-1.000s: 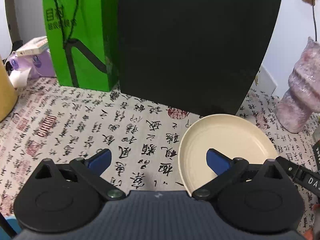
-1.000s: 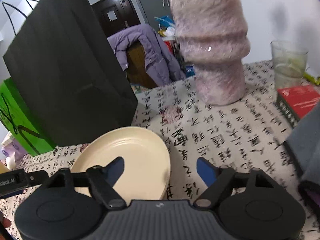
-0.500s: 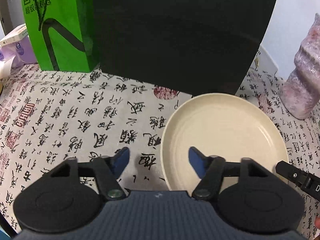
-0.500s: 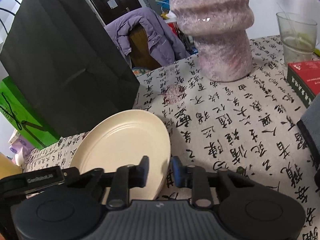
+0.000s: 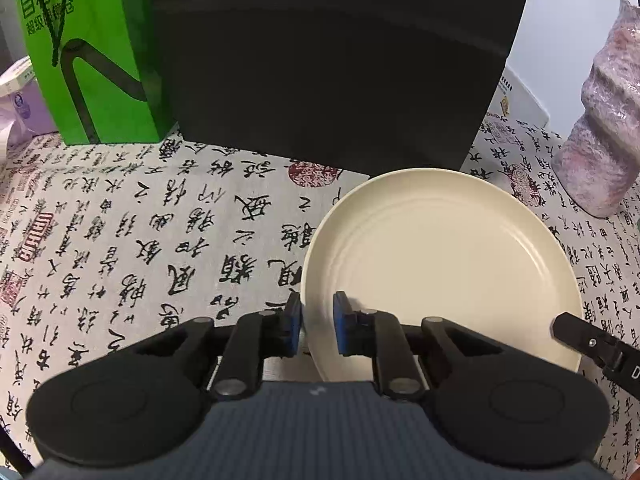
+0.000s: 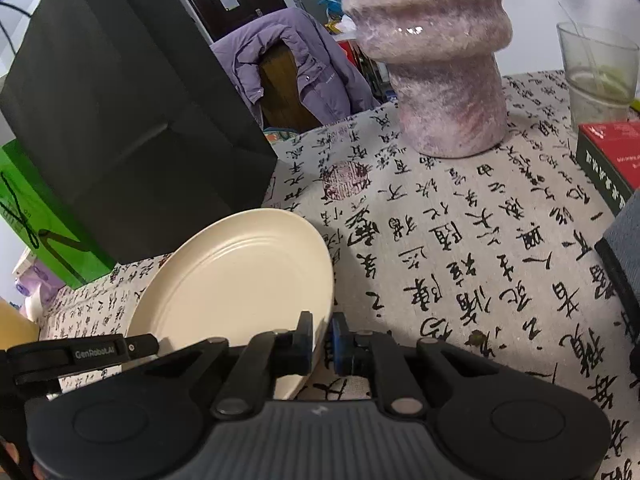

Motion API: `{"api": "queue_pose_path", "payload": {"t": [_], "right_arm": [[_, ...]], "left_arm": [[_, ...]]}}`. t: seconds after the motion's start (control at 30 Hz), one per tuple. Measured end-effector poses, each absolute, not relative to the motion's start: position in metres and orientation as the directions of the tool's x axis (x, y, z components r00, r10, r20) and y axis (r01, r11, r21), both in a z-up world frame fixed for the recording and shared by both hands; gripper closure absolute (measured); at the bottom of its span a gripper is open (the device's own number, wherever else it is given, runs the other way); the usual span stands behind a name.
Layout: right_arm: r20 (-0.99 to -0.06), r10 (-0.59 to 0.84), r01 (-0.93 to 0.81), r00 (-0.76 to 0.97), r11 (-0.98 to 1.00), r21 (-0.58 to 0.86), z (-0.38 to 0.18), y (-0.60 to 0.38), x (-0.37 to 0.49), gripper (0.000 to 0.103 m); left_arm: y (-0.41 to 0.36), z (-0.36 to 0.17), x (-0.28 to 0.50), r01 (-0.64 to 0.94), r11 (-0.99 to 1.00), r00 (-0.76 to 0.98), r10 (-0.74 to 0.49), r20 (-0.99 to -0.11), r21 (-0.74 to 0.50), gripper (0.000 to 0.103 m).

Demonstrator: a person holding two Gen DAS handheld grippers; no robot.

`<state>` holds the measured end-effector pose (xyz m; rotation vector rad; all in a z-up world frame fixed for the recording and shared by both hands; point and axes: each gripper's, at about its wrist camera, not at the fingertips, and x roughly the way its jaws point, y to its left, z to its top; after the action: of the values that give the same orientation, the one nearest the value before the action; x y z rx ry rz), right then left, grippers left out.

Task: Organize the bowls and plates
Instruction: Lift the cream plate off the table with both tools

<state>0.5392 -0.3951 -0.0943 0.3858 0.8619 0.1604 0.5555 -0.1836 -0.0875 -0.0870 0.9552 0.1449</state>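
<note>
A cream plate [image 5: 444, 264] lies on the calligraphy tablecloth [image 5: 160, 240] in front of a black bag. My left gripper [image 5: 317, 322] is shut on the plate's near left rim, one blue pad on each side of the edge. My right gripper [image 6: 322, 340] is shut on the same plate [image 6: 236, 276] at its near right rim. The plate looks slightly tilted in the right wrist view. Each gripper's tip shows at the edge of the other's view.
A tall black bag [image 5: 332, 60] and a green bag [image 5: 88, 52] stand behind the plate. A pink wrapped vase [image 6: 440, 60] stands at the right, with a glass [image 6: 596, 68], a red box [image 6: 612, 152] and grey cloth [image 6: 628, 248] farther right.
Both grippers moved in to the plate and closed from wide open onto its rim, the left on the left edge, the right on the right edge.
</note>
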Motion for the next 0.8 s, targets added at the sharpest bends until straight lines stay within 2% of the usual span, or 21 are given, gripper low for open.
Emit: {"api": "queue_pose_path", "payload": {"t": [0.27,0.8], "right_arm": [[-0.696,0.294,-0.012,0.655,0.925,0.379,-0.09,-0.391,0.537,0.093],[-0.674,0.302,-0.039,0.674,0.926,0.375,-0.079,-0.388,0.53,0.093]], "left_arm": [[-0.183,-0.084,0.551,-0.167,0.986,0.584,0.108,-0.805,0.011,0.088],[-0.176,-0.067,0.536,-0.189,0.98,0.634,0.081,-0.769,-0.053,0.088]]}}
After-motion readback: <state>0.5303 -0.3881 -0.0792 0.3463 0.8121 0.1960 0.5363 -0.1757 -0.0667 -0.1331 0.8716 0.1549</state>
